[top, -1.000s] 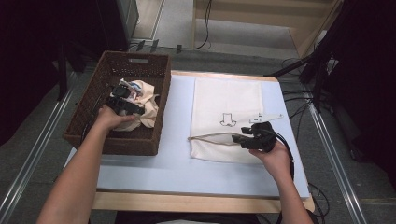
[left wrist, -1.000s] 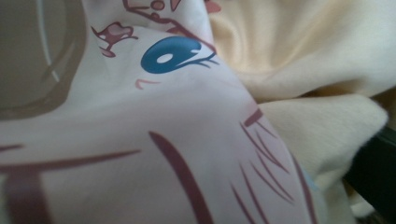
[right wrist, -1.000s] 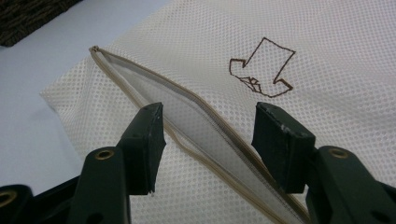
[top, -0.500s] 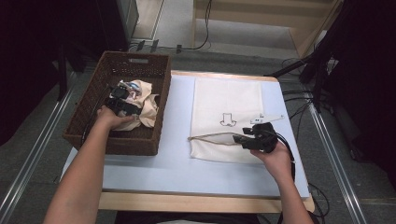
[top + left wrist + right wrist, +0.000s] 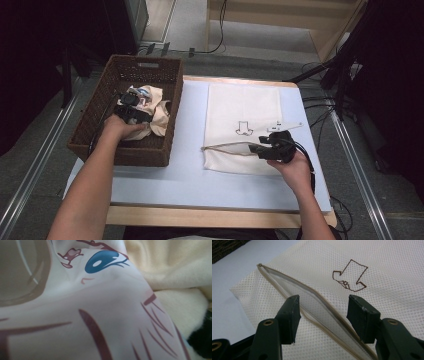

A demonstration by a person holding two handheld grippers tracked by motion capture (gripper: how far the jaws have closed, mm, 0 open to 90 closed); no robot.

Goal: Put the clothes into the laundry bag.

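Observation:
A dark wicker basket point(image 5: 100, 142) stands at the table's left with a crumpled cream and printed cloth point(image 5: 155, 115) in it. My left gripper point(image 5: 129, 106) is pressed down into that cloth. Its own view is close on the printed fabric point(image 5: 105, 315), with the plain cream fabric point(image 5: 175, 265) behind, and its jaws are hidden. A white mesh bag point(image 5: 245, 110) lies flat at centre right, marked with a brown arrow point(image 5: 350, 275). Its zipper mouth point(image 5: 312, 305) gapes a little. My right gripper point(image 5: 323, 302) is open, one jaw on each side of the zipper edge.
The bag and basket rest on a pale blue mat point(image 5: 190, 170) over a wooden table. Black cables point(image 5: 320, 100) trail off the table's right side. Metal floor rails point(image 5: 30, 190) run along both sides.
My left gripper has settled slightly lower and nearer into the cloth in the basket. My right gripper stays at the bag's zipper mouth.

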